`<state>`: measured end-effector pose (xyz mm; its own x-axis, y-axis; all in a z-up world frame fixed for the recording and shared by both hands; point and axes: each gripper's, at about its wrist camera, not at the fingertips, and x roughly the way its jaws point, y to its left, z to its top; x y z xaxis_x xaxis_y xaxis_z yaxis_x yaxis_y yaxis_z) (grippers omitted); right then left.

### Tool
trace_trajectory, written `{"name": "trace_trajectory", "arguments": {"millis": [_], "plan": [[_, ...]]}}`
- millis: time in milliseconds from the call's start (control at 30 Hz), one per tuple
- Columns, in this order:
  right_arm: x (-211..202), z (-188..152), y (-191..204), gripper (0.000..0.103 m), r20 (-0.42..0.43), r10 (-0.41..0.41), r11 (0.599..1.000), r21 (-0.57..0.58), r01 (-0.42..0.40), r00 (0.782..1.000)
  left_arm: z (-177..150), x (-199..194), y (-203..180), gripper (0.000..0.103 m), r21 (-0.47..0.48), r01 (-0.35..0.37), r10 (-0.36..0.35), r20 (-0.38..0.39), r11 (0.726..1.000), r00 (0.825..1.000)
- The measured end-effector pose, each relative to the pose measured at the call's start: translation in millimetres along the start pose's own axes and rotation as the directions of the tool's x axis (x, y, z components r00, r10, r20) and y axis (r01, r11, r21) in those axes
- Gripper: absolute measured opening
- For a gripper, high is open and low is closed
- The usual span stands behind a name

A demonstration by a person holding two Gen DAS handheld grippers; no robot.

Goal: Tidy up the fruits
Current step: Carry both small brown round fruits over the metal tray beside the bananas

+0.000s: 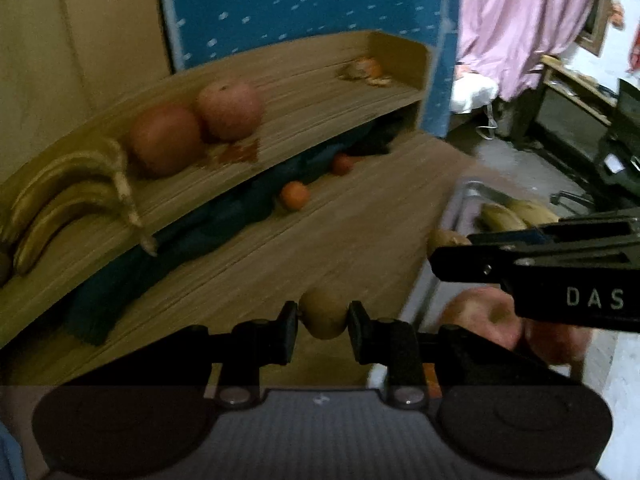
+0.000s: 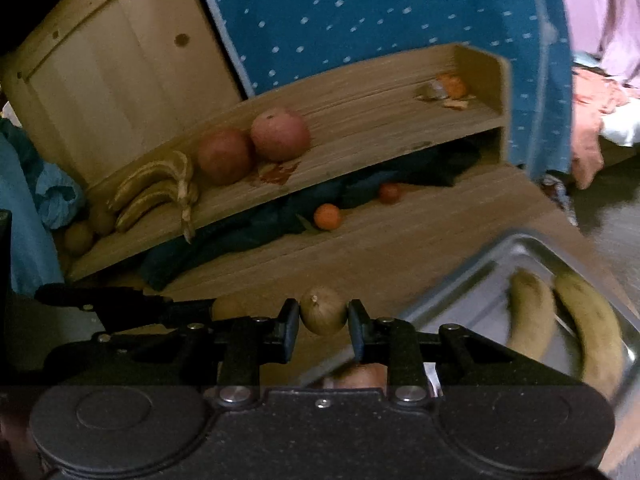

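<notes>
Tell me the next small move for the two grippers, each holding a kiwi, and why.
Probably carry the right gripper and its kiwi left and up to the shelf, beside the kiwis already next to the bananas. The left gripper is also shut on a kiwi and can follow. The apples there suggest like goes with like.

left gripper (image 1: 323, 322): black, silver screws | right gripper (image 2: 323, 322): black (white "DAS" lettering)

Dotted blue cloth (image 1: 304, 4), pink curtain (image 1: 520, 20)
</notes>
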<state>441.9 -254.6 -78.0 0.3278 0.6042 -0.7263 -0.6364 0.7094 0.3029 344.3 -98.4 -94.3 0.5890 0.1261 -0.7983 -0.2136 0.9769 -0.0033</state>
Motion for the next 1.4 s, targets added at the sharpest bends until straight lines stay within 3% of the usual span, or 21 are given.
{"name": "trace_trajectory", "arguments": {"millis": [300, 533, 1000, 1400], "plan": [[-55, -37, -6, 0.028, 0.048, -0.095, 0.991, 0.097, 0.09, 0.994, -7, -17, -35, 0.03, 0.076, 0.1, -0.102, 0.021, 0.992, 0.995], [-77, -50, -38, 0.028, 0.048, -0.142, 0.98, 0.145, 0.134, 0.989, 6, -11, -71, 0.03, 0.12, 0.128, -0.132, 0.028, 0.984, 0.991], [-70, -33, -130, 0.028, -0.003, -0.119, 0.985, 0.125, 0.119, 0.993, 40, 38, -132, 0.03, 0.084, 0.089, -0.085, -0.044, 0.993, 0.995], [-38, -20, -164, 0.028, -0.08, -0.067, 0.998, 0.012, 0.068, 0.995, 53, 73, -151, 0.03, 0.032, 0.01, -0.007, -0.098, 0.999, 0.995]]}}
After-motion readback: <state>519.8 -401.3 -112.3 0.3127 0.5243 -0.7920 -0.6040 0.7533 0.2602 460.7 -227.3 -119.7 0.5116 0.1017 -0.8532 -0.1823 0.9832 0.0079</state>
